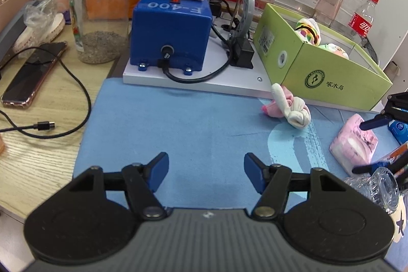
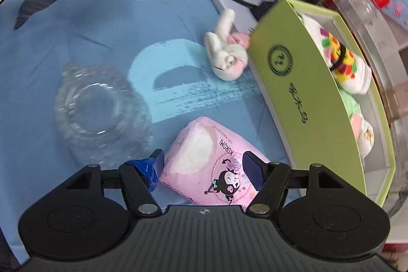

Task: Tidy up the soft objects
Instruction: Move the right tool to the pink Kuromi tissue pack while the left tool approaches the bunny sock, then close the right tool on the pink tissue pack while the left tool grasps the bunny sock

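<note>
A pink Kuromi tissue pack (image 2: 206, 165) lies on the blue mat (image 2: 63, 47); it also shows in the left wrist view (image 1: 354, 142). My right gripper (image 2: 204, 171) is open, its jaws on either side of the pack, not squeezing it. A knotted white-and-pink sock (image 2: 228, 52) lies by the green box (image 2: 306, 98), also in the left wrist view (image 1: 290, 107). The box (image 1: 329, 78) holds several soft items (image 2: 341, 63). My left gripper (image 1: 206, 171) is open and empty above the mat.
A clear glass dish (image 2: 99, 116) sits left of the tissue pack. A blue machine (image 1: 170, 35) on a white base, a tall plastic jar (image 1: 100, 4), bottles (image 1: 362, 19), a phone (image 1: 33, 73) and a cable (image 1: 63, 103) crowd the back and left.
</note>
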The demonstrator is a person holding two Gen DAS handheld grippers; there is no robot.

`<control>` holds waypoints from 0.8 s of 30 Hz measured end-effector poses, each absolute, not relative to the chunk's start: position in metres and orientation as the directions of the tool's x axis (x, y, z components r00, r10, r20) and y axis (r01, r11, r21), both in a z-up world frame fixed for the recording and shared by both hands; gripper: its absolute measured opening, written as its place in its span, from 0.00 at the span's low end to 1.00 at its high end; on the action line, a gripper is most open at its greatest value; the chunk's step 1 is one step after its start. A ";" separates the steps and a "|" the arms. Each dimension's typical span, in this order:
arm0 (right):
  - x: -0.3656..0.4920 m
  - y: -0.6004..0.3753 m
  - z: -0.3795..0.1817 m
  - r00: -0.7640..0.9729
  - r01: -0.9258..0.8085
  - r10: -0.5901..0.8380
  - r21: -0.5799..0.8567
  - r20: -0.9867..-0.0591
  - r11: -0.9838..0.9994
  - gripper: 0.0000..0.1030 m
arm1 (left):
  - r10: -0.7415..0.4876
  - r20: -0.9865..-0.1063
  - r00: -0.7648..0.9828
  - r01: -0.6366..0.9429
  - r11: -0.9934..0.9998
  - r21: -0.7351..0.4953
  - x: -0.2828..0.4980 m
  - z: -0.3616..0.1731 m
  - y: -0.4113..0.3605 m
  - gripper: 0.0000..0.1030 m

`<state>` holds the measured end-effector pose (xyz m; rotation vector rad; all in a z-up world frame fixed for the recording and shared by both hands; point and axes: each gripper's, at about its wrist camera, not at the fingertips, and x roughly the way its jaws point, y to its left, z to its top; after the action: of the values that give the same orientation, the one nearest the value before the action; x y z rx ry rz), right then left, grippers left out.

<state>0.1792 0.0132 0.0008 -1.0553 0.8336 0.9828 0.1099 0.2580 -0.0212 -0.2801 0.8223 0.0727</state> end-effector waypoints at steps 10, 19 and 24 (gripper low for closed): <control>0.253 -0.037 0.000 0.290 -0.803 0.226 -0.107 -0.930 0.587 0.54 | -0.100 -0.723 0.683 -0.102 0.968 -0.230 0.137 -0.013 0.227 0.65; 0.244 -0.100 0.025 0.405 -0.688 0.386 0.003 -0.829 0.726 0.54 | -0.266 -0.730 0.629 -0.101 0.904 -0.416 0.212 -0.018 0.196 0.65; 0.235 -0.138 0.026 0.485 -0.609 0.453 0.084 -0.748 0.789 0.54 | -0.202 -0.767 0.609 -0.164 0.914 -0.370 0.241 -0.026 0.183 0.65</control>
<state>0.2351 -0.1383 0.0258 -0.2030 0.8448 0.6517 0.2408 0.1826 -0.0255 -0.4317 0.9238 -0.0225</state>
